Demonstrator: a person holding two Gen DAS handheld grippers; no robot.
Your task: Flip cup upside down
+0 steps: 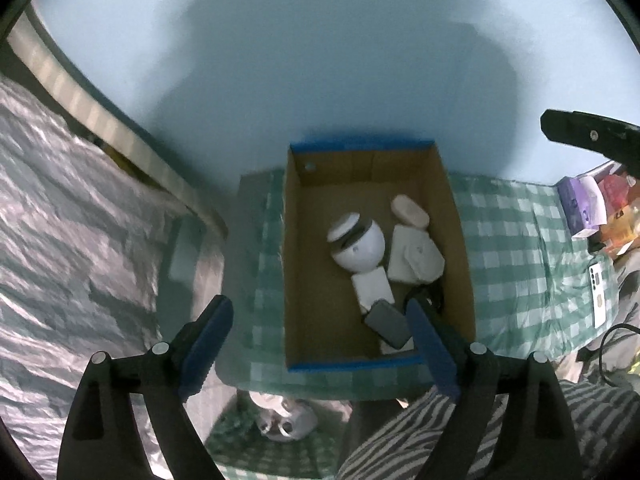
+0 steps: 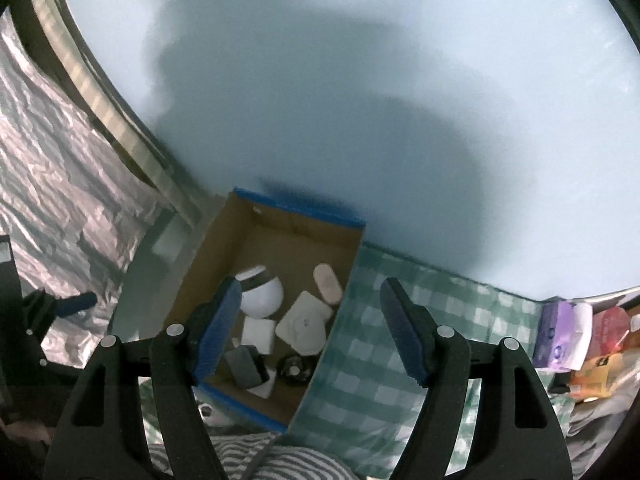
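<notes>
Both grippers are empty, jaws spread: left gripper hangs over the near end of the cardboard box, right gripper over the box's right wall and the green checked cloth. Nothing sits between either pair of pads.

Cup, white and round-bodied with a dark band near one end, lies tilted inside the box, flat white end pointing toward the far-left corner. Can't tell from here whether that end is base or mouth. It's just beside a white square piece and a pale oblong case; a grey block sits nearer the camera.

Judgement: either pre-grasp or just-released, nothing in hand. If the cup isn't resting on its rim, next move needs a descent into the box, pads across the round body, avoiding the neighbours, then roll the wrist over.
</notes>
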